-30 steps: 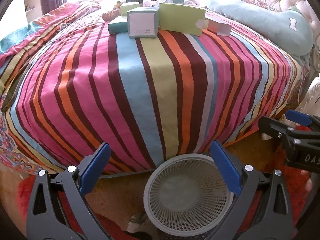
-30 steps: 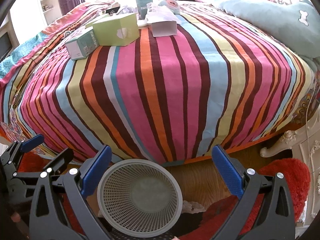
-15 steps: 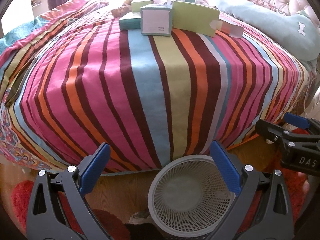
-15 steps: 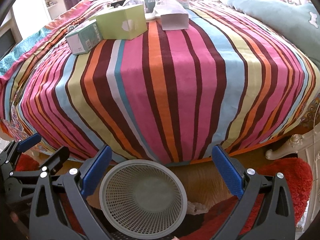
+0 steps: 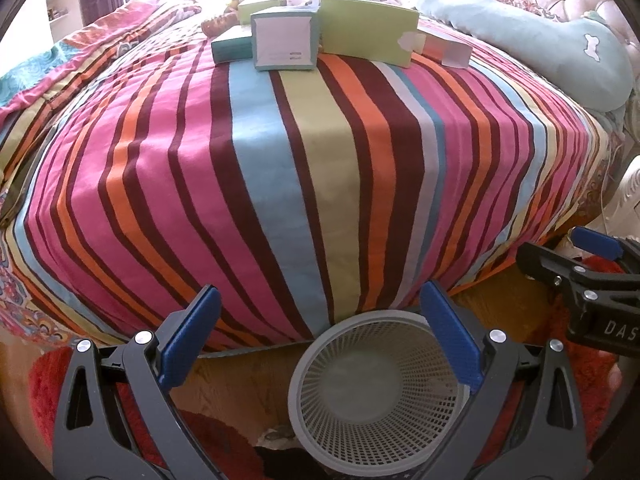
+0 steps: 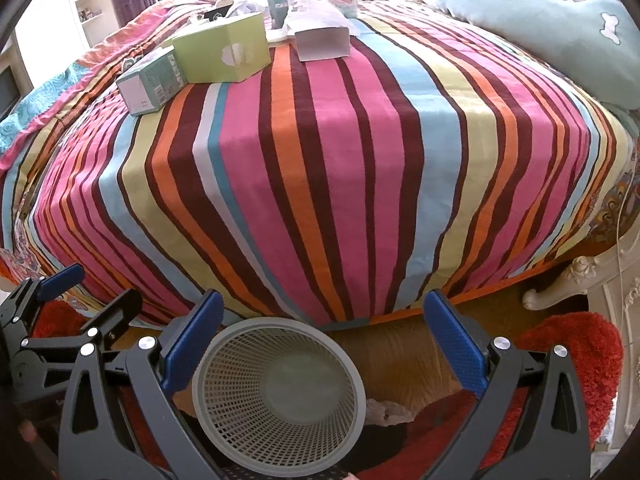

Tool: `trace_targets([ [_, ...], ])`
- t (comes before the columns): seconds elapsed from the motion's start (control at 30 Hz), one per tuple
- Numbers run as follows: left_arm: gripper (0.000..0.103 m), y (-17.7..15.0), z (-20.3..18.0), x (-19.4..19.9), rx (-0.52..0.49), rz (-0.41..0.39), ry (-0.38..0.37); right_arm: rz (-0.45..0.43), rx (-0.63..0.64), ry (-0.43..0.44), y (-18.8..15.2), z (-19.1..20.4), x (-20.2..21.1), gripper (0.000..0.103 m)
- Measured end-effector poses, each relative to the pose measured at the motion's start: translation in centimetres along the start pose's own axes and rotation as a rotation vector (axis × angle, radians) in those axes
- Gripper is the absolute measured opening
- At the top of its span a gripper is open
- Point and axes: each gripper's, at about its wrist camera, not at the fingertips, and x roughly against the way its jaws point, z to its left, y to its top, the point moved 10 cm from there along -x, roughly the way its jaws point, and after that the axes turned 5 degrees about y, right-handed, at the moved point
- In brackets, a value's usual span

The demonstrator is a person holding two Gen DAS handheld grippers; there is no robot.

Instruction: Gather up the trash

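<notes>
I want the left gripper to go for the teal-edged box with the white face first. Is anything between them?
Nothing visible blocks it. The left gripper is open, and only bare striped bedspread lies between it and the teal-edged box. The green box sits beside its right side.

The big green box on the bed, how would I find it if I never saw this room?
Find the striped blanket on the bed and look at the far end, where boxes sit together. The big green box is lime, with a white torn paper patch on its front, bigger than the teal-and-white box beside it.
</notes>
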Motion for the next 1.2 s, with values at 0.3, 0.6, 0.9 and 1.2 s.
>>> trace_targets([
  [0.3, 0.097, 4.0, 2.5, 1.8, 0.089, -0.118, 0.011, -0.165, -0.016, 0.056, 5.1, -1.5, 2.6, 0.096],
  [0.6, 0.097, 16.0, 3.6, -0.9, 0.108, -0.282, 0.126, -0.237, 0.132, 0.184, 15.1, -1.2, -0.2, 0.096],
  [0.9, 0.097, 18.1, 4.5, -4.6, 0.142, -0.232, 0.128, -0.143, 0.191, 0.143, 19.1, -1.0, -6.6, 0.096],
  [1.2, 0.050, 18.1, 3.4, -6.5, 0.109, -0.186, 0.052, -0.109, 0.201, 0.084, 20.6, 0.0, -8.9, 0.050],
])
